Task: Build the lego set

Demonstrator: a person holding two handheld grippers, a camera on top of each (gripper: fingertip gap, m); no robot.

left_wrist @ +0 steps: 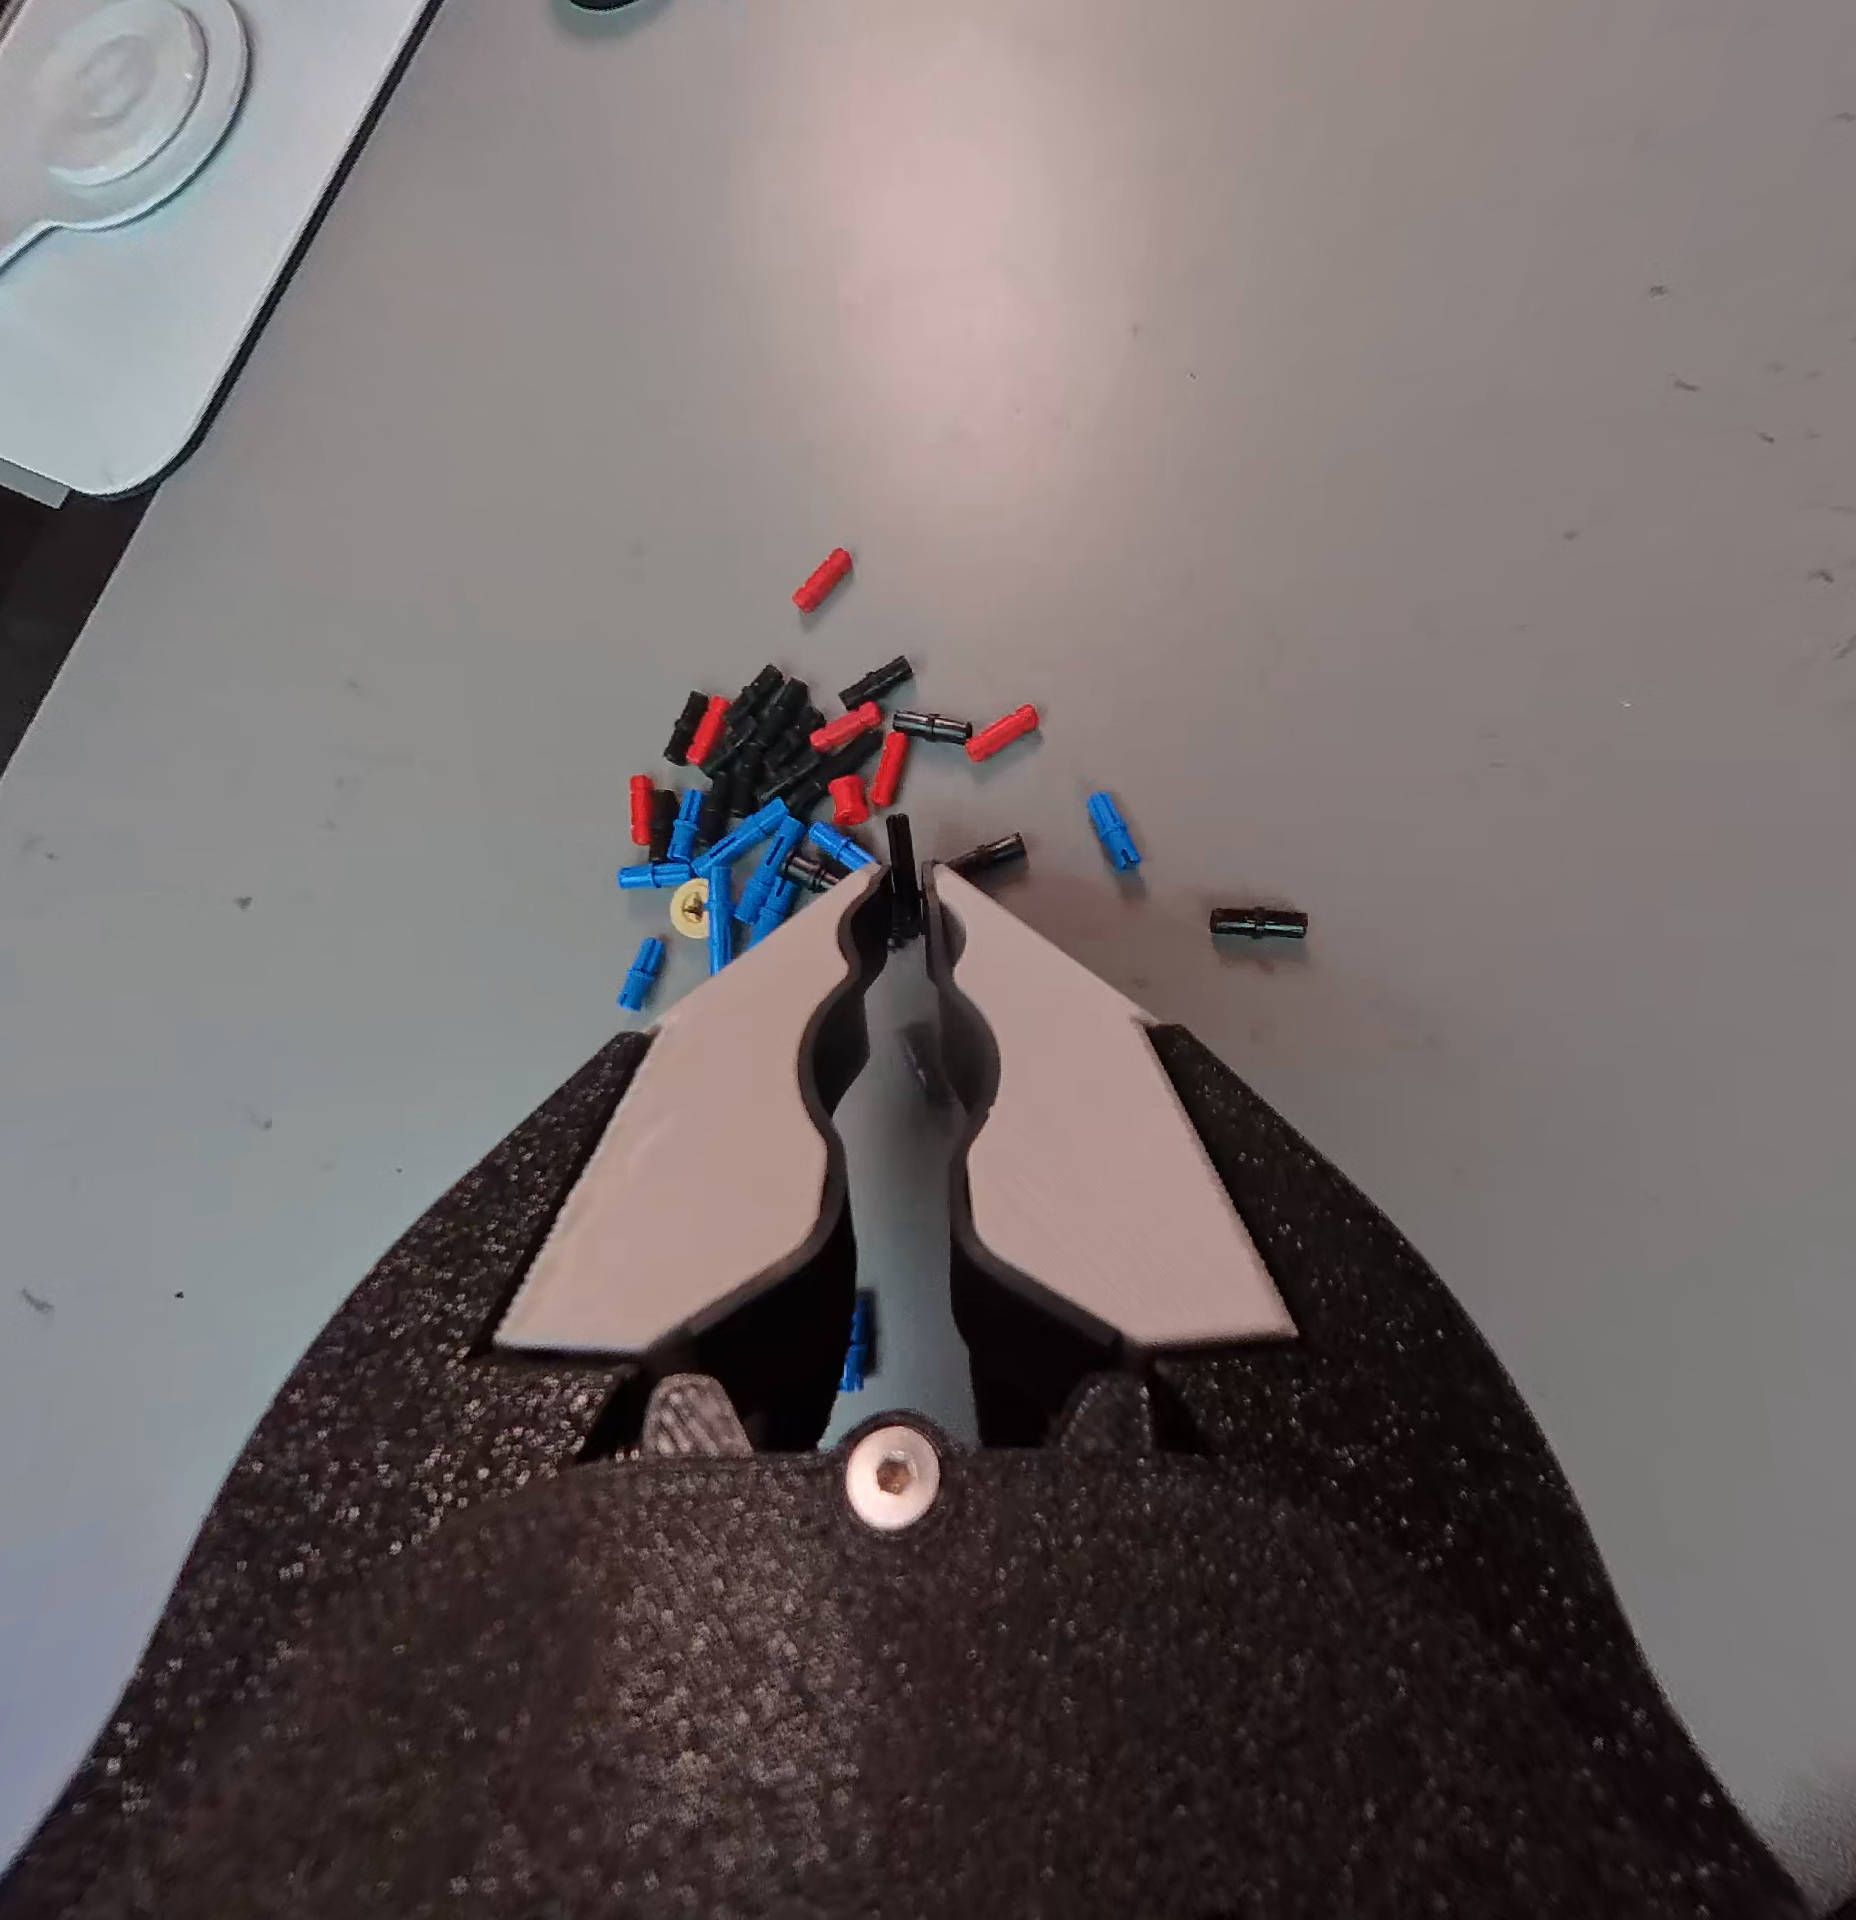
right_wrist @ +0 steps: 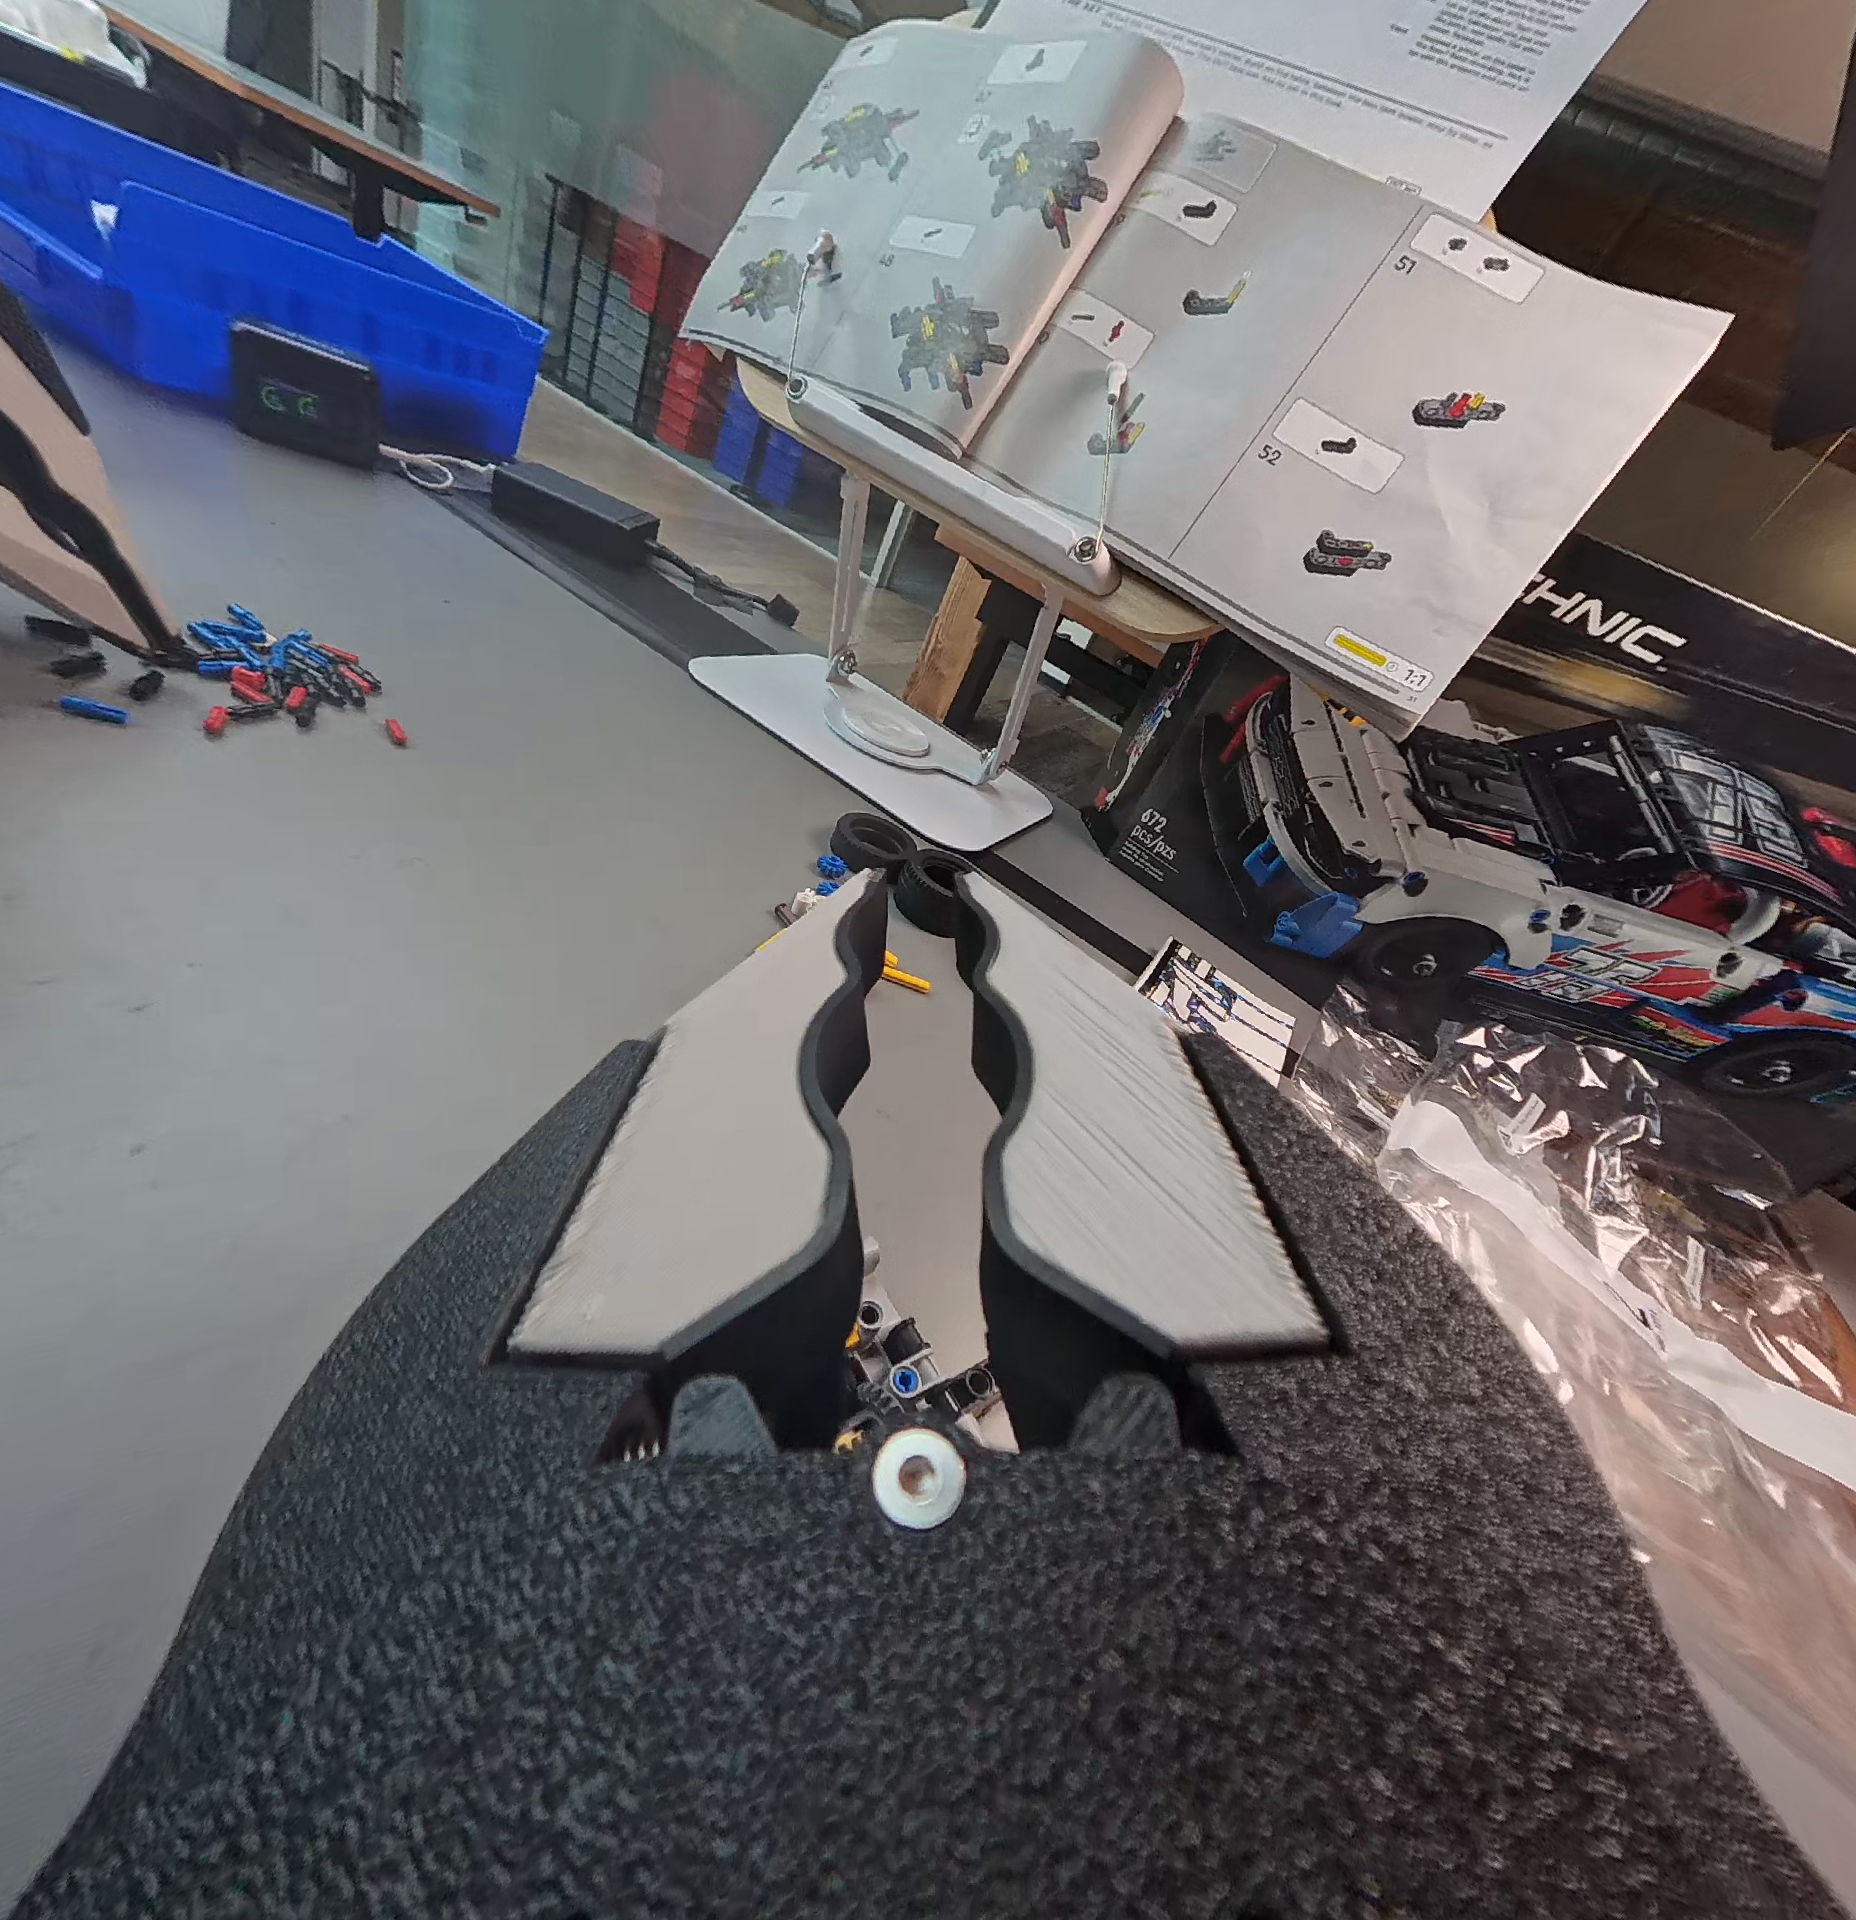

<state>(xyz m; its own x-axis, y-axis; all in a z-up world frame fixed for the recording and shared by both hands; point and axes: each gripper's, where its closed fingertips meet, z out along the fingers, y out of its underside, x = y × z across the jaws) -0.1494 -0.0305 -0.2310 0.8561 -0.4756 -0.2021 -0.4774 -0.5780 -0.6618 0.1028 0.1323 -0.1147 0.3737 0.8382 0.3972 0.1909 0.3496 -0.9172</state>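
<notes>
Here the left hand-held gripper (left_wrist: 906,883) pinches a black pin (left_wrist: 900,868) upright at its tips, just beside the pin pile (left_wrist: 768,790) on the worktop (left_wrist: 1319,468); the right hand-held gripper (right_wrist: 919,883) hangs narrowly parted, empty

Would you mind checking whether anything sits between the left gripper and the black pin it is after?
Nothing does: the left gripper already has the black pin upright between its fingertips, at the edge of the pin pile.
</notes>
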